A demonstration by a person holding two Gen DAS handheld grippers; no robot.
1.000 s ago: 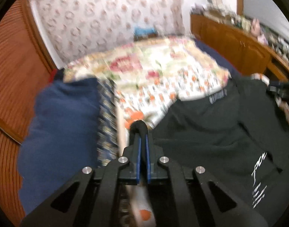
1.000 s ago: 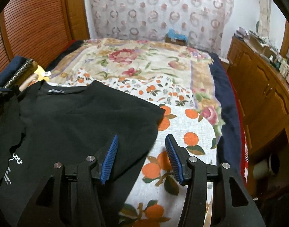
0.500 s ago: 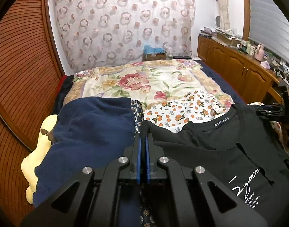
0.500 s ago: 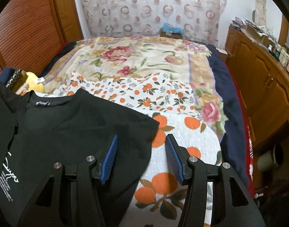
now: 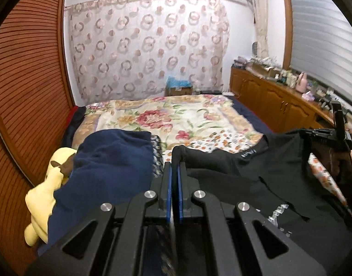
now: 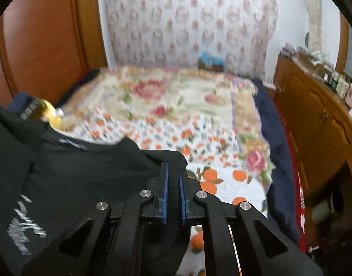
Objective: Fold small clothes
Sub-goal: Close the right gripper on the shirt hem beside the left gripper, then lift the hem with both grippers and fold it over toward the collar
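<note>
White script lettering is printed on the front of the black T-shirt (image 6: pixel 67 174), but it is too blurred to be read. A small label (image 5: pixel 248 153) at its neckline carries white letters, likewise unreadable. No other text can be made out.

Showing, in both wrist views, matte black plastic two-finger grippers, the left one (image 5: pixel 173 172) and the right one (image 6: pixel 173 174), each built of angular linkage arms with triangular cut-outs. Carrying four round silver screw heads across the arms and ridged blue rubber pads (image 6: pixel 165 193) lining the inner faces of the black fingers.
</note>
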